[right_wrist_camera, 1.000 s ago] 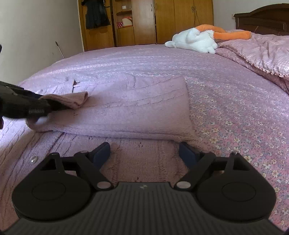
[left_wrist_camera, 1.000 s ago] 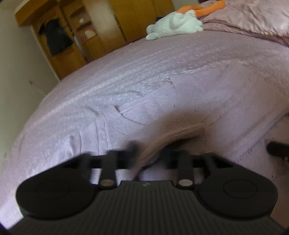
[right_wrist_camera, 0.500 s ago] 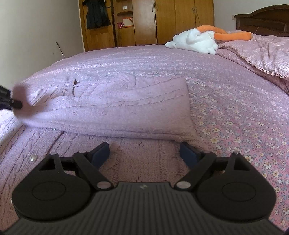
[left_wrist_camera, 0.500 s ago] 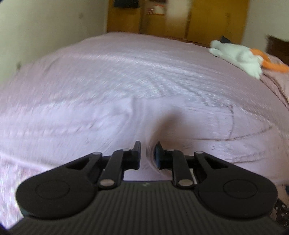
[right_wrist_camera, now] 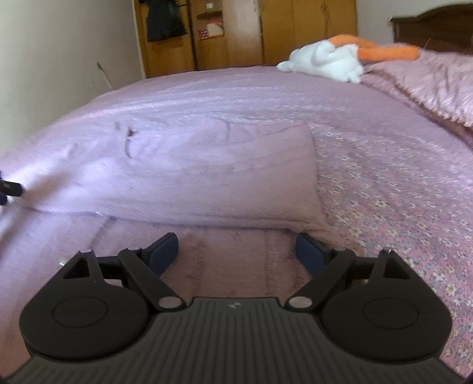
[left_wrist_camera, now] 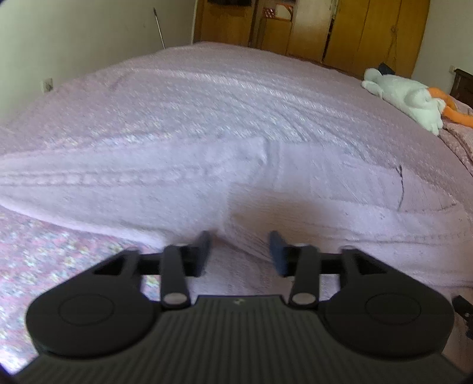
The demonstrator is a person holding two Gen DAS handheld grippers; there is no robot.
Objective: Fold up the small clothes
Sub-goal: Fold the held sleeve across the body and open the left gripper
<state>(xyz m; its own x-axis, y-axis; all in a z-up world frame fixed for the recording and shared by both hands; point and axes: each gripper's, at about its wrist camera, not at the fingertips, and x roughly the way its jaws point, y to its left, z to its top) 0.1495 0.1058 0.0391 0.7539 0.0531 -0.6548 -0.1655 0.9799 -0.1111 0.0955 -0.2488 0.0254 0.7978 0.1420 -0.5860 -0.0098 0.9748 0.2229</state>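
A pale pink knitted sweater point(right_wrist_camera: 207, 177) lies on the bed, its upper part folded over into a thick flat band. In the left wrist view the sweater point(left_wrist_camera: 177, 192) fills the middle. My left gripper point(left_wrist_camera: 240, 248) is open and empty, just in front of the sweater's near edge. My right gripper point(right_wrist_camera: 236, 251) is open and empty, above the sweater's lower layer, just short of the folded edge. A tip of the left gripper point(right_wrist_camera: 10, 189) shows at the far left of the right wrist view.
The bed has a pink floral cover point(right_wrist_camera: 399, 206) and a pink quilt point(right_wrist_camera: 428, 82) at the far right. A white and orange plush toy point(right_wrist_camera: 331, 59) lies at the far side. Wooden wardrobes point(left_wrist_camera: 310, 26) stand beyond the bed.
My left gripper, shut on a sleeve end a second ago, carried it across, then opened and let go. The right gripper stayed open and tilted a little.
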